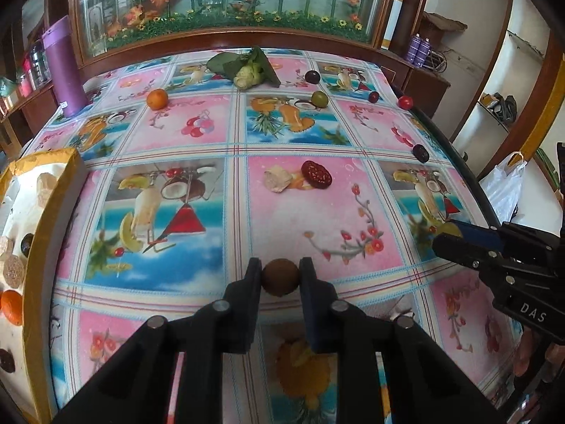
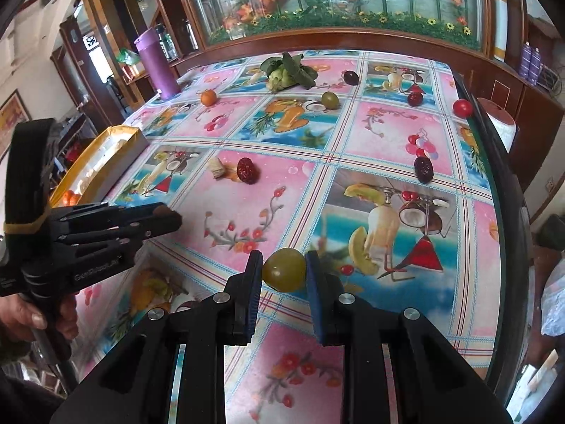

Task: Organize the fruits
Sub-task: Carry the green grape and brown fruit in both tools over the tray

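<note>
Near the front of the left view, the left gripper (image 1: 280, 277) jaws pinch a brown fruit (image 1: 280, 278) above the counter (image 1: 300, 212); the box (image 1: 42, 219) sits left. Right view: the right gripper (image 2: 284, 270) jaws pinch a green fruit (image 2: 284, 270). Both look small, light, round and maybe slippery, so squeeze their middles softly.

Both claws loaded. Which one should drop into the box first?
Probably left. The left claw holds a brown fruit, and the yellow-rimmed box sits on its own side. The right claw, holding a green fruit, would have to cross past the left one.
</note>
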`<state>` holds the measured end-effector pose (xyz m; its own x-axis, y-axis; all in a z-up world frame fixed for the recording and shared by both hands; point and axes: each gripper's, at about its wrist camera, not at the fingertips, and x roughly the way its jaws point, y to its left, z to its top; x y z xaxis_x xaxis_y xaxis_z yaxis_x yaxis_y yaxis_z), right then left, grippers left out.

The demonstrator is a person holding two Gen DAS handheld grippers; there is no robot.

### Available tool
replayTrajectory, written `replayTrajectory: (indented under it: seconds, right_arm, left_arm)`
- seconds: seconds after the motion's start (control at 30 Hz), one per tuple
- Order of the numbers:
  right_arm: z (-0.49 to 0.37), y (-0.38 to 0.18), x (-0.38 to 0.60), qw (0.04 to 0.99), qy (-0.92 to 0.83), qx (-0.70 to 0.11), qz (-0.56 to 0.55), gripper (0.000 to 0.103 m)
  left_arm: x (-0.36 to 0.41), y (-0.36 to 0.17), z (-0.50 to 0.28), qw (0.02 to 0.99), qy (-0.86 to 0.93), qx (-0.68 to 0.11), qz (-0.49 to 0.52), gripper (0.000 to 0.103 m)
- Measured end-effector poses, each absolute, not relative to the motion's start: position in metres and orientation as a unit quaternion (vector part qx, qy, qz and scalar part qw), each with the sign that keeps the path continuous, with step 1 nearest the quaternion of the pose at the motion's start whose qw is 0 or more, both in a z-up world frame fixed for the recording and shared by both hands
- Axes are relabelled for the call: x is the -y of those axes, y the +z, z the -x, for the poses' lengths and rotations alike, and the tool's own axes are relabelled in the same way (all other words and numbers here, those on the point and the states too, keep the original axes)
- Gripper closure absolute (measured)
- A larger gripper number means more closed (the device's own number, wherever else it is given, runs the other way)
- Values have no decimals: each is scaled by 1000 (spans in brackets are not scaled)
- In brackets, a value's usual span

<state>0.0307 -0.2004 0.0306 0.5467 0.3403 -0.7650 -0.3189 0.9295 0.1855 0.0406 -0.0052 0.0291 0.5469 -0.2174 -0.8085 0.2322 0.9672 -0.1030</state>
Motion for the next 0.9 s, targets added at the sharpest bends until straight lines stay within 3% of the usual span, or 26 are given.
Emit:
replayTrajectory:
  seconds: [0.9]
  right_arm:
    - [9, 48, 77, 865, 247, -435, 38, 79]
  left_arm:
    - [-129, 68, 40, 911, -41, -407, 57, 79]
